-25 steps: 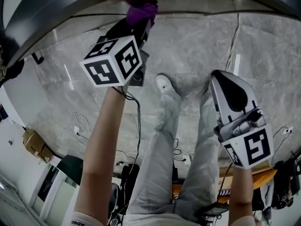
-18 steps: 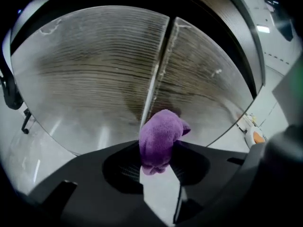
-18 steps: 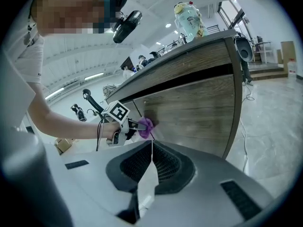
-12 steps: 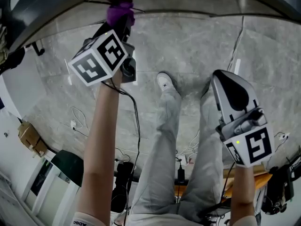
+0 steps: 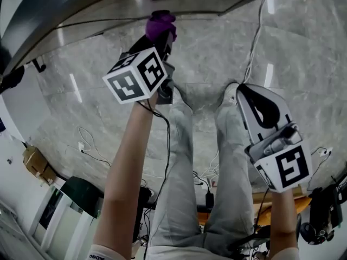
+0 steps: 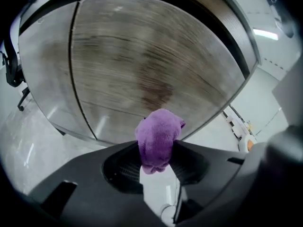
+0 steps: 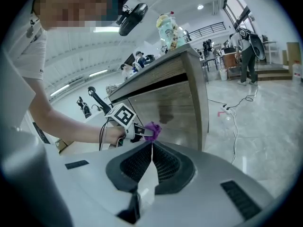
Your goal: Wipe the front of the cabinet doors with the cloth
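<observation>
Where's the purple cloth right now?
The cloth is pinched by the left gripper, near the top of the head view, just left of middle, close up to the wooden cabinet door.

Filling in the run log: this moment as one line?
left gripper: shut on purple cloth | cloth: at cabinet door front, contact unclear | right gripper: shut, empty, held back

The head view looked steeply down at the floor [image 5: 81, 107]. The left gripper view faced the cabinet door [image 6: 142, 65] closely; the right gripper view watched that door from farther back.
</observation>
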